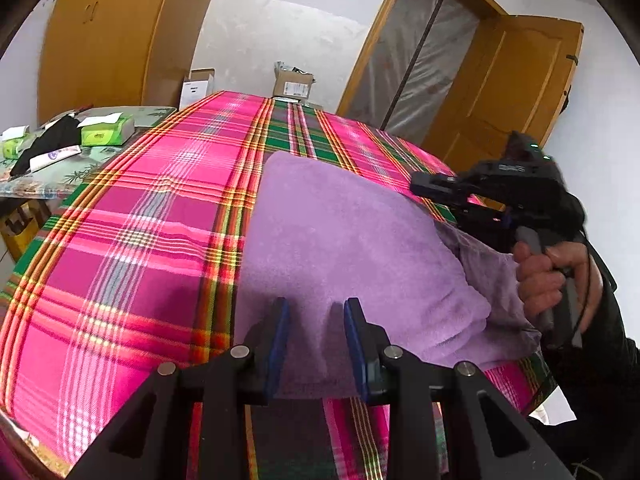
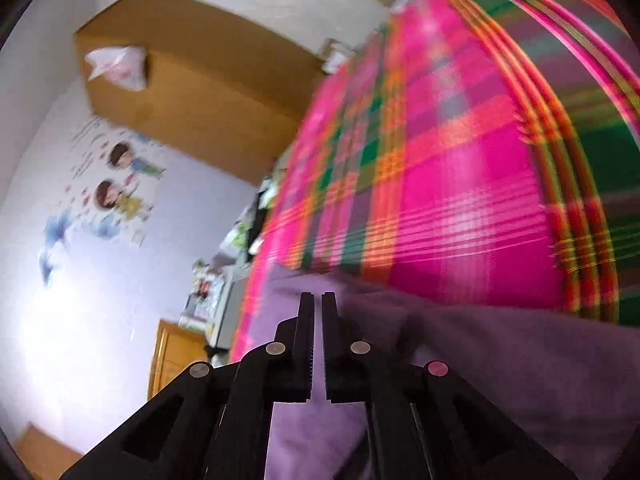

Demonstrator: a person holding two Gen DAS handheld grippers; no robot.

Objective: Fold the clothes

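Purple garment (image 1: 340, 232): lies folded on the pink-and-green plaid cloth (image 1: 132, 240), toward its near right part; its right edge is lifted and bunched beside the person's hand (image 1: 548, 276).
Left tongs (image 1: 316, 312): released — blue pads standing apart just over the garment's near edge, with a small ridge of purple fabric between them, not pressed.
Right tongs (image 2: 318, 300): clenched, only a thin slit between the black fingers; they sit low over the purple fabric, and I cannot tell whether any of it is pinched. The right wrist view is tilted and blurred.
Plaid cloth: covers the whole work surface, smooth around the garment.
Side counter (image 1: 120, 148): to the left, touching the plaid edge — carries green tissue packs (image 1: 106, 130) and a dark item.
Far side: cardboard boxes (image 1: 292, 84) against the white wall, just behind the cloth.
Doors: a wooden door (image 1: 104, 32) at far left, another open one at far right.
In the way: nothing lies on the garment; the hand and right tool crowd its right edge.
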